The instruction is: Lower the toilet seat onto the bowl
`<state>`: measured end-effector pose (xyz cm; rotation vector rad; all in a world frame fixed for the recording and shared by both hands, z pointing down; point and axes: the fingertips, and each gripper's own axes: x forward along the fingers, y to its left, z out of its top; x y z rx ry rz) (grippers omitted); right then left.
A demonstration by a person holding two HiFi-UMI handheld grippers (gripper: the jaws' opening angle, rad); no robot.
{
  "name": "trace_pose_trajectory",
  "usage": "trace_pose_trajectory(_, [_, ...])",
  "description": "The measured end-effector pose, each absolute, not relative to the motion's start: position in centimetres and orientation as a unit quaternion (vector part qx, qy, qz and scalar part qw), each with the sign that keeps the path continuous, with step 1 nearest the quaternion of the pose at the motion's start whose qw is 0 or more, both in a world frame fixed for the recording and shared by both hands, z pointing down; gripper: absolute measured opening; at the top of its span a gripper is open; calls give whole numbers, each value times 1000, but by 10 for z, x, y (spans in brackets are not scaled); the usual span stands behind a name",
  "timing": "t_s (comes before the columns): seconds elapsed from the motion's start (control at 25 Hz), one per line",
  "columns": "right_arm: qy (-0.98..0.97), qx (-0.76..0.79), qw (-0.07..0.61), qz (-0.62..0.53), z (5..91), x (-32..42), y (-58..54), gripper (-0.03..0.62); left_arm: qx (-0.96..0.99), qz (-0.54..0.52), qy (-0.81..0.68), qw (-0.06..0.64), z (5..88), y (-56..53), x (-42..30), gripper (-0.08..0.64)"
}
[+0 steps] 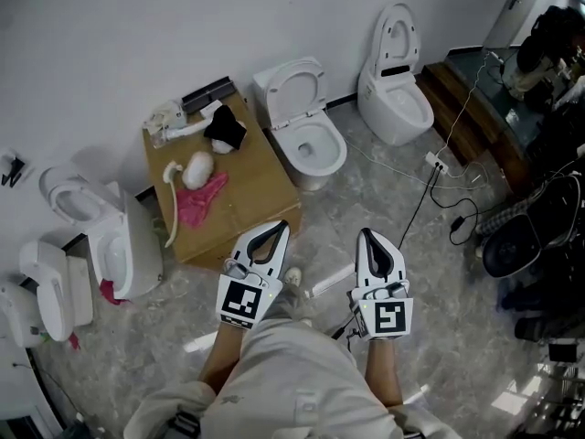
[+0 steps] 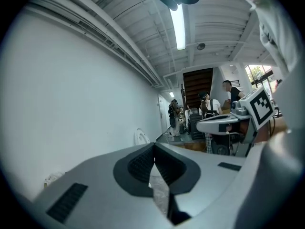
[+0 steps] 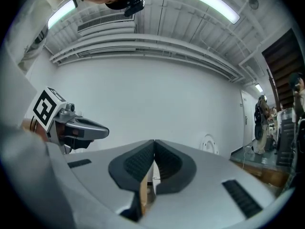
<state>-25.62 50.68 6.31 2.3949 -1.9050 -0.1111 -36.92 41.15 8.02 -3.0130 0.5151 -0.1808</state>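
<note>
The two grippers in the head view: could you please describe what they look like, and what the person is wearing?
Both the left gripper and the right gripper have light grey bodies that taper to a point, and their jaws are lined with dark ribbed pads. Each carries a cube at the rear with a black-and-white square marker on it. The person wears a light beige garment.

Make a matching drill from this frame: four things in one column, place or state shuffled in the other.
Things:
1. pink cloth
2. left tongs
3. power strip
4. toilet seat of the middle toilet

Place or state:
A. on the floor, cables attached
B. shut, nothing between them
C. raised off the bowl
D. lying on the brown box

Pairs: 1-D, 2-B, 3-A, 4-C
</note>
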Motion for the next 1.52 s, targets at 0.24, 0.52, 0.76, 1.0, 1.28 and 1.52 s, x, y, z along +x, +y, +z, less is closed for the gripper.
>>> trace_pose_trajectory(0.24, [-613,788,56,-21,71,-221,457,7,-985,-62,157,34,83,360,-332,14])
trace_pose_trajectory(0.52, [-598,798,70,-18,72,-189,399,8,-988,-59,142,35,83,296,-296,14])
trace_pose_trajectory(0.76, [-590,804,72,-24,68,-169,354,8,-989,-51,133,36,81,251,-270,14])
trace_pose_trajectory(1.0, [-584,808,72,-9,74,-147,331,6,-990,-50,125,29,87,226,-244,15])
trace_pose_trajectory(1.28, [-588,805,74,-6,82,-106,308,6,-990,-59,128,29,95,208,-207,14])
trace_pose_trajectory(1.52, [-614,786,71,-3,87,-57,281,6,-985,-70,152,34,99,187,-159,15])
